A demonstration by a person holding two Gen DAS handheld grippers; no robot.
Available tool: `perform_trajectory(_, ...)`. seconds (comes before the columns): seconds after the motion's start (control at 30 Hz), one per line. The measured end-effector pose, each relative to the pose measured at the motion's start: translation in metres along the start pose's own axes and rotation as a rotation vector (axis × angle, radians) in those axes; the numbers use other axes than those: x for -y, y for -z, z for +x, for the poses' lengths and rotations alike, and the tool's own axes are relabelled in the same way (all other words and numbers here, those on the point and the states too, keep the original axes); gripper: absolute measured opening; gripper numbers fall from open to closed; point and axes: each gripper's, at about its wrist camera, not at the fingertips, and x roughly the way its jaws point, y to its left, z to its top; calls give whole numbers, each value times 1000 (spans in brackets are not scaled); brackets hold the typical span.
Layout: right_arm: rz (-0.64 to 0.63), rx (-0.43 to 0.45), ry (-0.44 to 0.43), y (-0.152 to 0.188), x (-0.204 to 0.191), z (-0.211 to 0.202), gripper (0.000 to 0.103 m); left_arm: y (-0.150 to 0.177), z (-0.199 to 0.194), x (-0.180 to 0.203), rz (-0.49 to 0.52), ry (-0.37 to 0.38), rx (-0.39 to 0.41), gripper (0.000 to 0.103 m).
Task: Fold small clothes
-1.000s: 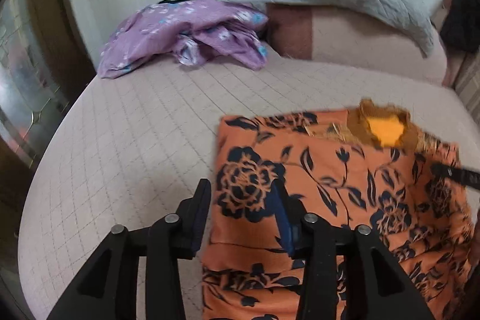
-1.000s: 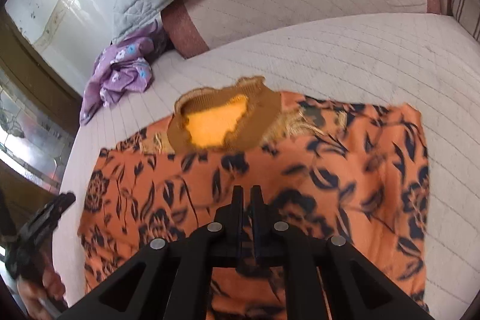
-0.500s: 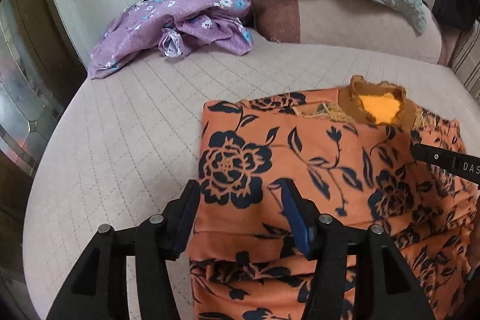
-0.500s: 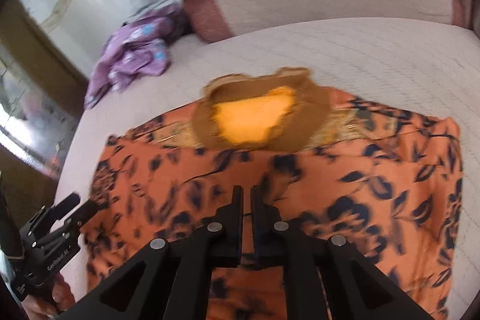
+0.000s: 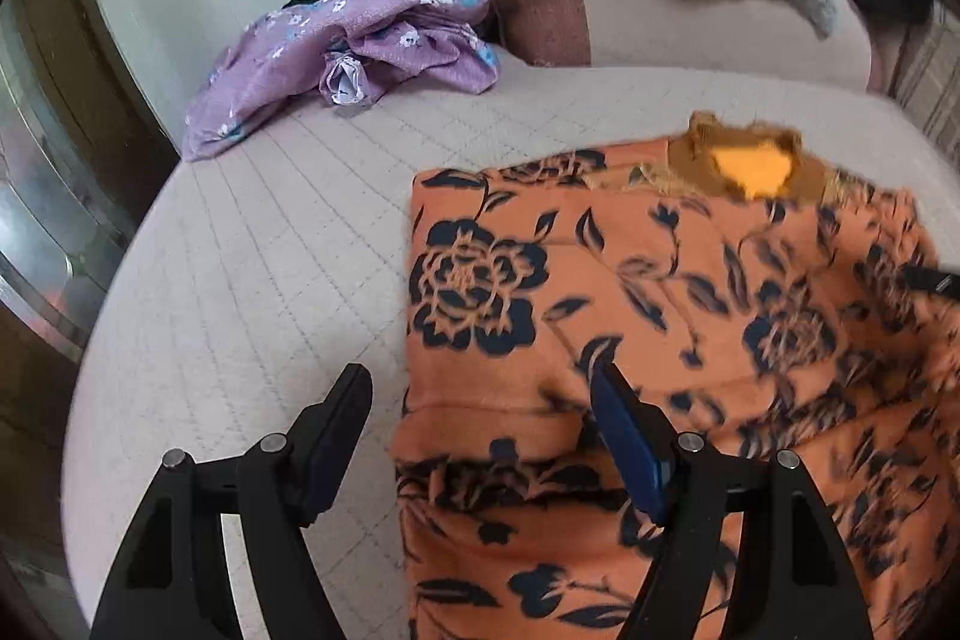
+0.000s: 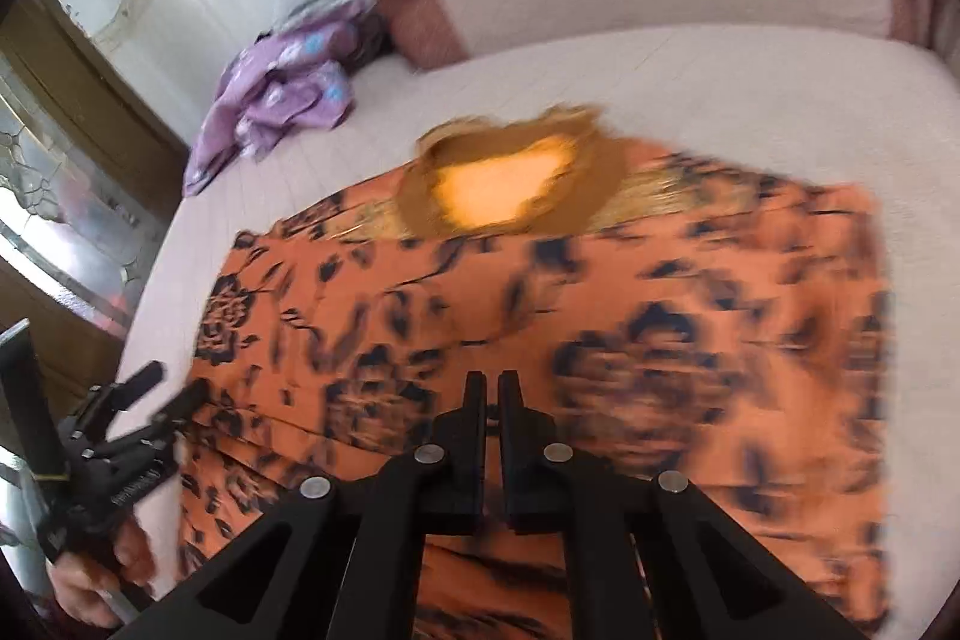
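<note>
Orange top (image 5: pixel 690 340) flat on the bed (image 5: pixel 252 280), its left edge between your left gripper (image 5: pixel 480 388) fingers as they spread wider, your right gripper (image 6: pixel 492 388) fingers pressed together over its middle, purple garment (image 5: pixel 360 45) far beyond the fingers.

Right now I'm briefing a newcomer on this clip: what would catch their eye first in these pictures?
The orange top with dark blue flowers, spread flat across the near part of the quilted bed, its brown collar toward the pillows. Next, the crumpled purple floral garment at the bed's far left corner. The left gripper straddles the top's left edge, opening.
</note>
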Motion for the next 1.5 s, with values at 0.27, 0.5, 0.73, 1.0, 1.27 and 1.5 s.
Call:
perform_trajectory(0.27,93,-56,66,21,62,-4,5,10,18,2,8,-22,-73,80)
perform_trajectory(0.5,107,37,67,17,73,-28,8,8,-9,-1,-16,-36,50,80)
perform_trajectory(0.73,129,-3,56,19,94,-16,8,9,25,8,-4,-48,-60,83)
perform_trajectory(1.0,168,97,14,-19,98,-21,8,-8,3,11,-9,-53,38,83)
perform_trajectory(1.27,207,32,34,-33,104,31,5,-11,39,7,-13,-50,-77,88)
perform_trajectory(1.5,164,56,-29,-20,101,-15,8,-6,3,7,-7,-60,1,88)
